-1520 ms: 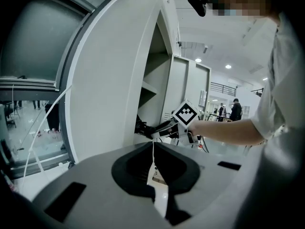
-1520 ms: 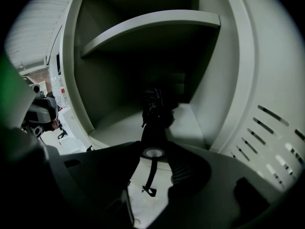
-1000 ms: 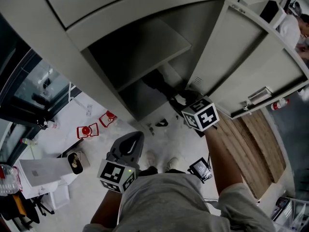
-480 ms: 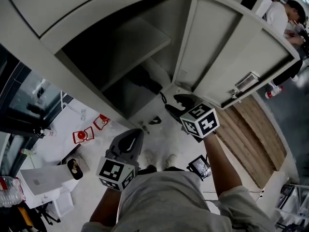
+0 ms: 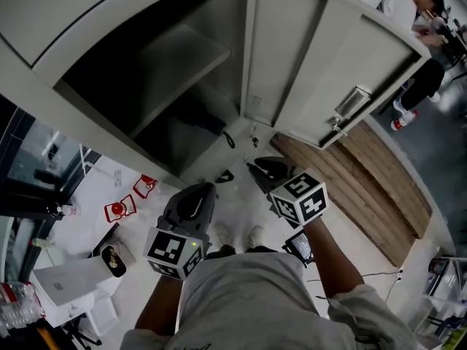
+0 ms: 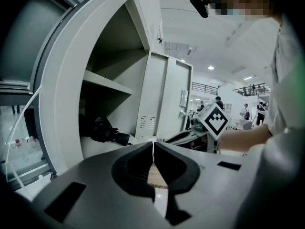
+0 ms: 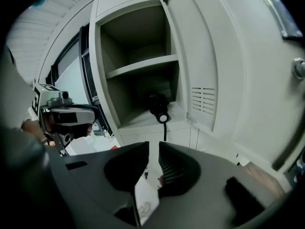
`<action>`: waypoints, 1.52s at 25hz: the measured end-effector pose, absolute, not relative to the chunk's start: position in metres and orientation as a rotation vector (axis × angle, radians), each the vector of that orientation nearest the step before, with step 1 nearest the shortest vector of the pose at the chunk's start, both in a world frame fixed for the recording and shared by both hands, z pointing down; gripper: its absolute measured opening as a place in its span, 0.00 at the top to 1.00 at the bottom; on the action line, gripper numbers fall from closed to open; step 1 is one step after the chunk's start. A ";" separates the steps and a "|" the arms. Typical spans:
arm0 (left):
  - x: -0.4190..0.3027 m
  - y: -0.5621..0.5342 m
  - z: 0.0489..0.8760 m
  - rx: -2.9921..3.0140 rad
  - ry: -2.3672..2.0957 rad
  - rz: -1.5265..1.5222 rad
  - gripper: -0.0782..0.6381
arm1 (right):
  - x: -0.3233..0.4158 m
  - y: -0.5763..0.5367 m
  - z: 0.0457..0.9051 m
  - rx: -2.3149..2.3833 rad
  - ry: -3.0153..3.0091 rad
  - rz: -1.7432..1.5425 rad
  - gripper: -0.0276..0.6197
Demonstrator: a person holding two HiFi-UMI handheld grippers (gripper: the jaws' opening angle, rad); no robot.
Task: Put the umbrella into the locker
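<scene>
The black folded umbrella (image 7: 158, 106) lies on the floor of the locker's lower compartment (image 7: 143, 120), and its strap hangs over the front edge. It shows in the left gripper view as a dark bundle (image 6: 102, 130) and in the head view as a dark shape (image 5: 208, 122). My right gripper (image 5: 253, 168) (image 7: 153, 147) is in front of the locker, apart from the umbrella. Its jaws are closing to a narrow gap with nothing between them. My left gripper (image 5: 203, 189) (image 6: 153, 144) is shut and empty, lower and to the left.
The locker door (image 5: 314, 64) stands open on the right, with a shelf (image 5: 175, 64) above the umbrella. Red items (image 5: 120, 210), a white box (image 5: 69, 279) and a small black device (image 5: 299, 248) lie on the floor. Wooden boards (image 5: 372, 188) are at the right. A person (image 5: 408, 6) sits far off.
My right gripper has drawn back from the locker opening, where it was beside the umbrella. The umbrella stays inside. The left gripper has shifted only a little.
</scene>
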State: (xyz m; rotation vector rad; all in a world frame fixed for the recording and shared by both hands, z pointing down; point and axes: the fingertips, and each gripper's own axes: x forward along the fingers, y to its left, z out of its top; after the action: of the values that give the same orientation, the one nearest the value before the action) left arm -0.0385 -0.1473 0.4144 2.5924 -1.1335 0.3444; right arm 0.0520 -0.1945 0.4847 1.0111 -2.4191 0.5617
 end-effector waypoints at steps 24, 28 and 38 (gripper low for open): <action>-0.004 -0.140 0.422 2.634 -1.030 0.381 0.86 | 0.085 -0.125 0.462 1.128 -2.421 0.632 0.90; -0.001 -0.142 0.421 2.644 -1.030 0.374 0.86 | 0.088 -0.127 0.462 1.135 -2.428 0.635 0.91; -0.006 -0.140 0.419 2.633 -1.030 0.426 0.86 | 0.078 -0.133 0.460 1.118 -2.453 0.637 0.91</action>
State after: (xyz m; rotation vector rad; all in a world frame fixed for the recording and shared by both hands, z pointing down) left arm -0.0062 -0.1404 0.4193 2.6333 -1.0303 0.4258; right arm 0.0782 -0.1334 0.4598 1.1179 -2.4533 0.6366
